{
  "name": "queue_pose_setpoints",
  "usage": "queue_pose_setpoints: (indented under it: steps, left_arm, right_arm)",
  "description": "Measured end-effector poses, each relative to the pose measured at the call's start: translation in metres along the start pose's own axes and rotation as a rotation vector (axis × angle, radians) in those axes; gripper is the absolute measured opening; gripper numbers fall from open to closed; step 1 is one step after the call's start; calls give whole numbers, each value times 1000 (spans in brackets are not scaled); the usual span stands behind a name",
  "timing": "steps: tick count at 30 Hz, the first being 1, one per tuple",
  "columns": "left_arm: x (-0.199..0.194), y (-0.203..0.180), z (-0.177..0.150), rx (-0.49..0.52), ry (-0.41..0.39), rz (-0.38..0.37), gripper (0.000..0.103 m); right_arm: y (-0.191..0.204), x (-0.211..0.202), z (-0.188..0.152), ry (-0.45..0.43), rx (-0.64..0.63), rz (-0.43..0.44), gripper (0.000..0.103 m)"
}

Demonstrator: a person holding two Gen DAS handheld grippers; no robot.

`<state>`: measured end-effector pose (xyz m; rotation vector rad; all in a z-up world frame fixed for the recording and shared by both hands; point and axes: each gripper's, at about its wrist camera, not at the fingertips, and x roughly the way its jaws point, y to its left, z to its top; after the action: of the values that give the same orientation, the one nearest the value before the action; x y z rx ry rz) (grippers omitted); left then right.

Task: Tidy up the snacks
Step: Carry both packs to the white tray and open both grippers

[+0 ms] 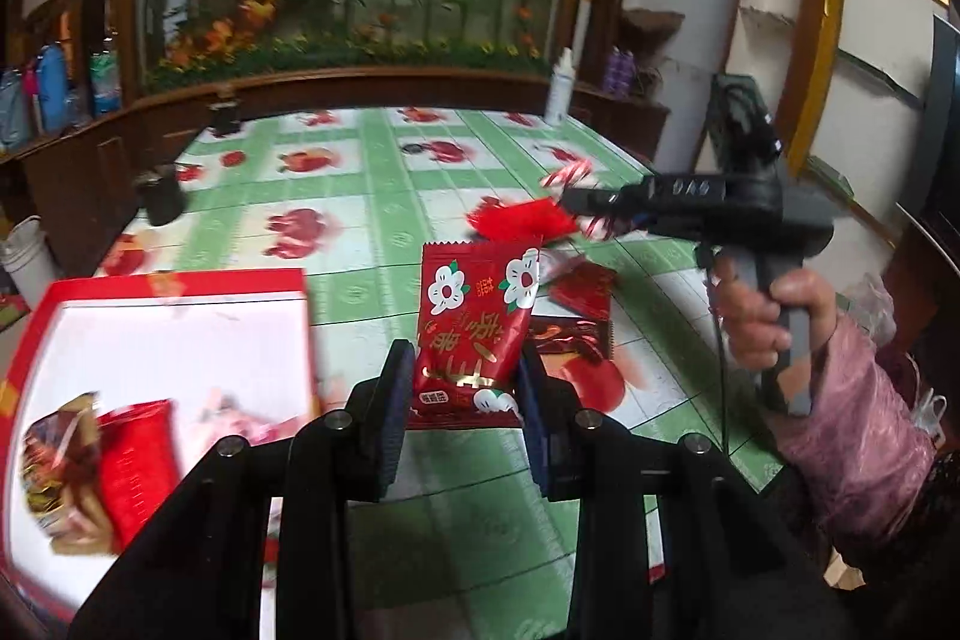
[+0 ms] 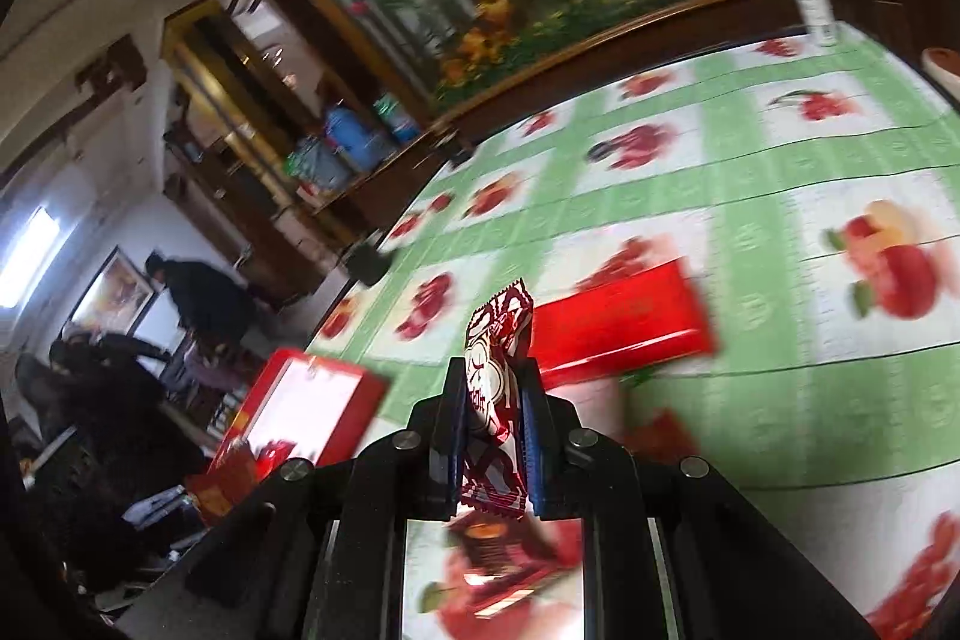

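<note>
Right now I have 2 packets off the table, 1 in each tool. My left gripper is clamped on a red snack packet with white flowers, pinched near its lower end so the rest stands up clear of the fingers, which I judge keeps it easy to drop flat into the box. My right gripper is closed on a narrower red-and-white packet, held edge-on across its middle; in the left view that tool sits off to the right in a hand with a pink sleeve. The red box with a white floor lies at the near left, already holding a few wrapped snacks in 1 corner, so it looks like the collecting spot. Loose snacks, including a dark packet, lie on the table just beyond my left packet. The table wears a green-and-white cloth printed with fruit; a white bottle stands at its far edge before a flowered wall panel, and people stand in the room beyond.
</note>
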<state>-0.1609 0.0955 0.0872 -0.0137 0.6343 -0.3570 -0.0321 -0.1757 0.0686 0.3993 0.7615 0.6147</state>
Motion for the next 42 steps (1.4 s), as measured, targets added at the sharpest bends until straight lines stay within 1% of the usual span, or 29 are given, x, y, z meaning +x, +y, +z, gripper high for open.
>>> queue_pose_setpoints:
  steps: [2, 5, 8, 10, 12, 14, 15, 17, 18, 20, 21, 23, 26, 31, 36, 40, 42]
  left_arm:
    - [-8, 8, -3, -8, -18, 46, 31]
    - [-17, 25, -7, -42, -31, 103, 31]
    - [-26, 47, -13, -86, -31, 178, 31]
    - [-32, 65, -18, -123, -29, 251, 31]
    - [-39, 79, -22, -147, -32, 308, 31]
    - [-43, 89, -23, -166, -38, 359, 31]
    - [-46, 96, -24, -181, -44, 398, 31]
    - [-48, 103, -25, -197, -48, 427, 31]
    - [-48, 106, -25, -205, -49, 452, 31]
    - [-44, 110, -25, -209, -45, 478, 31]
    - [-44, 112, -25, -213, -42, 482, 31]
    - [-42, 112, -24, -226, -41, 488, 31]
    - [-38, 109, -22, -223, -38, 502, 31]
    - [-40, 109, -23, -232, -29, 533, 31]
    - [-46, 118, -25, -277, -16, 574, 31]
    - [-49, 122, -29, -277, -11, 614, 31]
    - [-50, 124, -31, -281, -9, 621, 31]
  right_arm:
    - [19, 14, -7, 30, -13, 38, 16]
    - [54, 38, -17, 68, -67, 83, 15]
    - [98, 68, -26, 114, -120, 161, 15]
    - [120, 85, -29, 141, -151, 190, 15]
    - [149, 108, -32, 175, -186, 222, 15]
    - [165, 121, -34, 190, -196, 252, 15]
    - [174, 128, -34, 196, -193, 273, 15]
    - [185, 140, -35, 213, -176, 313, 15]
    - [187, 144, -38, 219, -170, 318, 15]
    - [187, 147, -46, 241, -189, 310, 15]
    - [186, 146, -48, 245, -194, 294, 15]
    - [181, 144, -49, 255, -180, 294, 15]
    - [179, 143, -48, 247, -171, 287, 15]
    - [181, 148, -55, 260, -197, 238, 15]
    - [187, 150, -62, 262, -247, 193, 16]
    - [192, 153, -68, 276, -282, 187, 16]
    - [196, 152, -72, 279, -305, 187, 16]
